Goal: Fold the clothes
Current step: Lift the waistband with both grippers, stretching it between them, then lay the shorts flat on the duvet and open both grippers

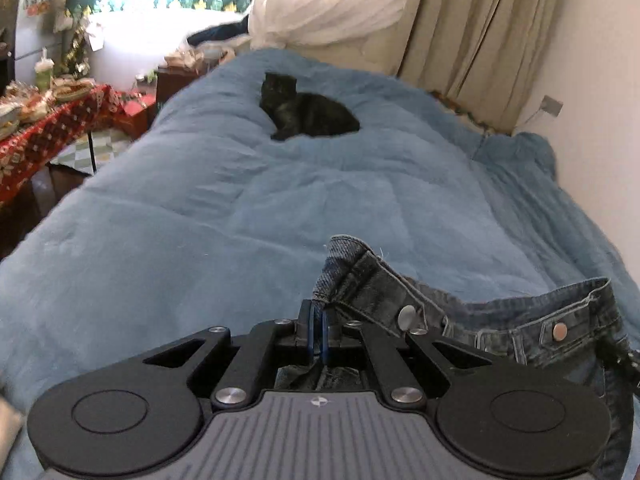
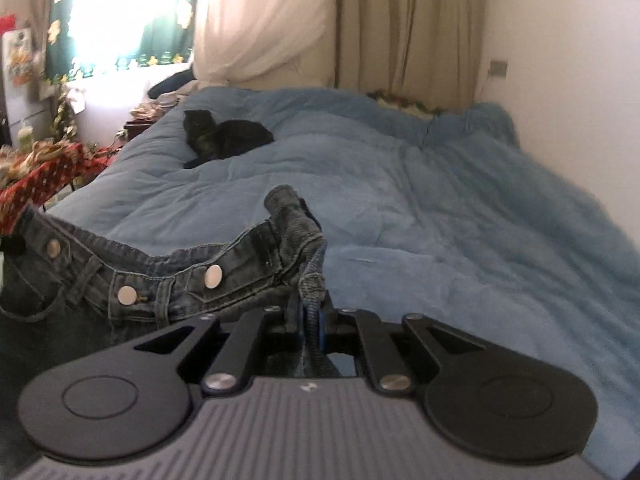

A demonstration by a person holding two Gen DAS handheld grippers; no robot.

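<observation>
Dark blue jeans (image 1: pixel 520 320) with metal buttons hang by their waistband over the bed. My left gripper (image 1: pixel 319 320) is shut on the waistband's left end, and the denim bunches up just past its pads. In the right wrist view the same jeans (image 2: pixel 168 276) stretch leftward from my right gripper (image 2: pixel 310 312), which is shut on the other end of the waistband. A fold of denim sticks up above its fingers. The legs of the jeans drop below both views and are hidden.
A blue comforter (image 1: pixel 240 208) covers the bed (image 2: pixel 460 220). A black cat (image 1: pixel 304 112) lies near the far end (image 2: pixel 224 136). A table with a red patterned cloth (image 1: pixel 52 128) stands at the left. Curtains and a white wall bound the right side.
</observation>
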